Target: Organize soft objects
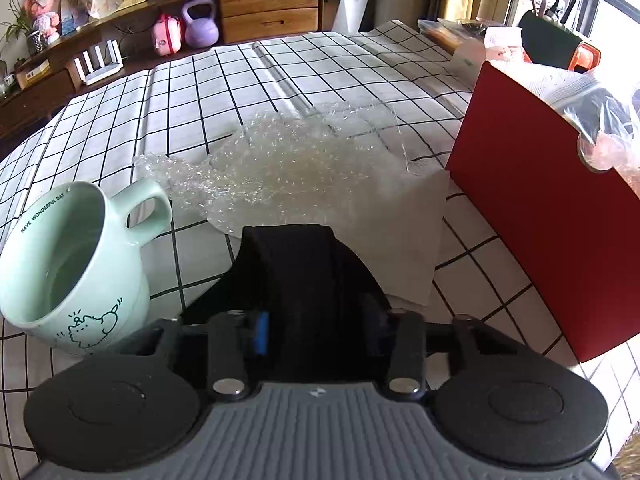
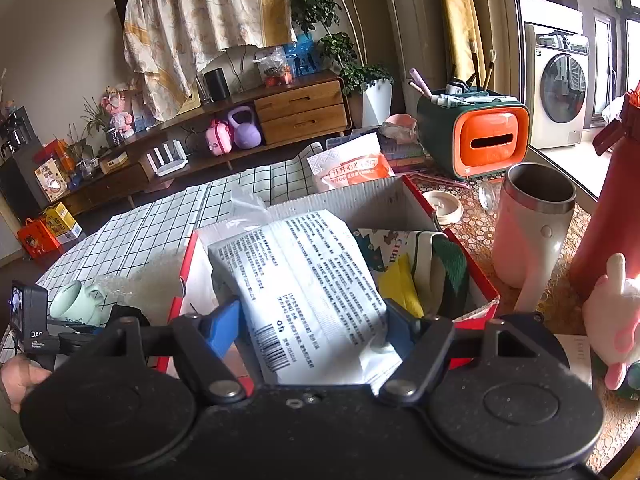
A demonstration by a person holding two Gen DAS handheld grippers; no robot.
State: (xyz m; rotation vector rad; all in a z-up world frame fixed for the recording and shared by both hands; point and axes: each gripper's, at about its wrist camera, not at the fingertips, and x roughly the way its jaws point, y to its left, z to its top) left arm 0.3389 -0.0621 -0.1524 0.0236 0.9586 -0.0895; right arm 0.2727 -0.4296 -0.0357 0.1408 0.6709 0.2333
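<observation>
Black cloth [image 1: 296, 280] sits pinched between the left gripper [image 1: 316, 332] fingers, draped over the near edge of the checked tablecloth [image 1: 168, 92], just right of one mint mug [image 1: 76, 264]. Beyond it, one crumpled sheet of bubble wrap [image 1: 280, 164] lying partly on a white paper sheet [image 1: 416, 248]. Red box [image 1: 536, 208] stands to the right, near but apart from the cloth.

Right gripper [image 2: 312, 328] clamps a white printed pouch [image 2: 304, 280] w/ barcode, held over the red box's open top [image 2: 472, 264]. Inside the box: a yellow piece [image 2: 400, 284] and a green-and-white striped fabric [image 2: 444, 268], plus a patterned item behind, can't tell what.

Surface: round table, grid cloth on the left part, a dotted orange mat [image 2: 480, 232] on the right. On the mat: one white tumbler [image 2: 532, 224], one red bottle [image 2: 608, 220], one orange-fronted tissue box [image 2: 476, 140] w/ brushes on top.

Room: long wooden sideboard [image 2: 280, 116] on the far wall, two drawers, one purple kettlebell [image 2: 244, 128], one pink case [image 2: 219, 138]. Potted plant [image 2: 360, 76] in a white pot, washing machine [image 2: 560, 88] far right. A hand [image 2: 20, 380] shows at the left edge of the right wrist view.
</observation>
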